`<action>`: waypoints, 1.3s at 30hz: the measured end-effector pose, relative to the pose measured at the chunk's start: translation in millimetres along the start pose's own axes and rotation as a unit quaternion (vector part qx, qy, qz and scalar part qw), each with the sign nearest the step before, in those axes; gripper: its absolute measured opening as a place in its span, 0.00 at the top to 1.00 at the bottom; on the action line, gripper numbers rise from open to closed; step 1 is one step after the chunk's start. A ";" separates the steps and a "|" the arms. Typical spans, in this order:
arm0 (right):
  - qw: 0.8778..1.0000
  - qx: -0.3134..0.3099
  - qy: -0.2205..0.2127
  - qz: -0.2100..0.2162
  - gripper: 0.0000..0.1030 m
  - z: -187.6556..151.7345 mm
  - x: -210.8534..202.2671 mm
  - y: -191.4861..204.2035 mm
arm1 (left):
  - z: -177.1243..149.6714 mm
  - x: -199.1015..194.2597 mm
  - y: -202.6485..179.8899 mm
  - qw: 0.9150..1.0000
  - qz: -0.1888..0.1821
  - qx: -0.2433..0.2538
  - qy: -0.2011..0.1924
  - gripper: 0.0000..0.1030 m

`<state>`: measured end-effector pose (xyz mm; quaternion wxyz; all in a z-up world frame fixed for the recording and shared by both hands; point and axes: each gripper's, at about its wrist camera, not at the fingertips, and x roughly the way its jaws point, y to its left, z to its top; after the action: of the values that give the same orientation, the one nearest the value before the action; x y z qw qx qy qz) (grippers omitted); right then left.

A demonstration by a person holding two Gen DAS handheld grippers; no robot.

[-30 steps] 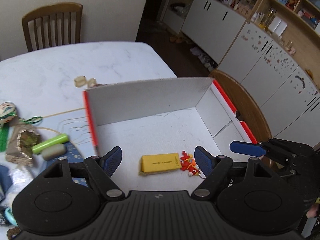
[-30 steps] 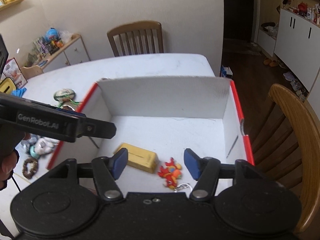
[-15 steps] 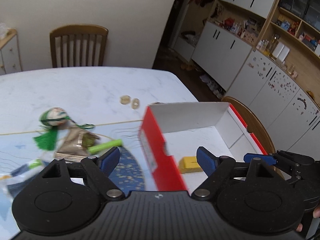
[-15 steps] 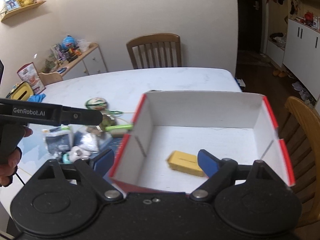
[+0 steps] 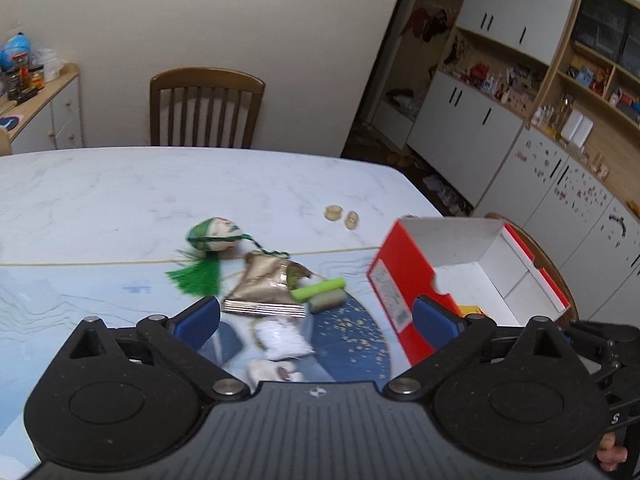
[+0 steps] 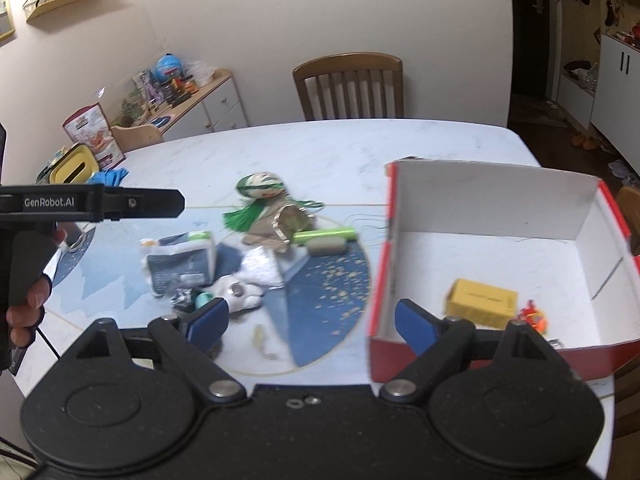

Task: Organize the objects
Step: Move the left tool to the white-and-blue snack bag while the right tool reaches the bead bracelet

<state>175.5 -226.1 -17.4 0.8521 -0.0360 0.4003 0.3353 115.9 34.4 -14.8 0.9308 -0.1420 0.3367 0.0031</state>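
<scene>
Below, at the bottom of the left wrist view, held the left gripper (image 5: 316, 322) with jaws spread wide and opening, nothing between the blue pads (image 5: 196, 322). Just beyond them, low in the frame's middle, lay a white crinkled packet (image 5: 282, 336) and a white plush toy (image 5: 272, 372), both blurred. Further up sat a gold foil pouch (image 5: 266, 286), with a green tube (image 5: 318, 289) and a grey-green block (image 5: 328, 300) touching it on the right. Above left of the pouch rested a green-and-white egg ornament (image 5: 216, 234) with a green tassel (image 5: 196, 278). At right centre stood the red box (image 5: 396, 280), open at the top, white inside. Near the upper middle of the table (image 5: 120, 188) lay two small beige rings (image 5: 340, 216), apart from the pile.

Likewise, at the bottom of the right wrist view, showed the right gripper (image 6: 312, 320) wide apart and empty, its right pad (image 6: 414, 326) in front of the box's near wall. Inside the box (image 6: 380, 272), at lower right, lay a yellow block (image 6: 480, 308) and beside it a red-orange keychain toy (image 6: 534, 316). Left of the box sprawled the pile: a bagged dark packet (image 6: 180, 268), the plush, the pouch, the tube. At the far left edge reached in the other gripper's black arm, gripped by a hand (image 6: 24, 308). Beyond the table stood a wooden chair (image 6: 348, 84).
</scene>
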 end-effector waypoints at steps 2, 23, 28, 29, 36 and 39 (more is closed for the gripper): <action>1.000 -0.004 0.003 0.003 0.13 -1.3 4.0 11.2 | -2.2 -1.7 15.1 1.000 0.000 -0.007 -0.001 0.00; 0.995 -0.060 0.071 -0.021 0.21 -26.5 91.4 95.3 | -32.7 59.1 111.4 0.995 0.037 0.072 0.049 0.00; 0.993 -0.068 0.089 -0.029 0.27 -30.6 114.7 99.9 | -36.7 79.4 123.3 0.994 0.043 0.074 0.068 0.00; 0.993 -0.069 0.093 -0.029 0.28 -31.5 119.0 100.7 | -37.3 82.4 125.7 0.994 0.041 0.070 0.071 0.00; 0.988 -0.088 0.118 -0.037 0.43 -39.2 147.9 109.4 | -43.0 99.1 136.5 0.994 0.029 0.050 0.089 0.01; 0.987 -0.094 0.124 -0.036 0.47 -42.3 155.2 113.6 | -44.2 102.3 140.3 0.995 0.025 0.039 0.092 0.01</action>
<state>150.0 -68.1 -132.1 0.8004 -0.1715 0.4678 0.3334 153.1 148.1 -148.2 0.9005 -0.0971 0.4239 0.0008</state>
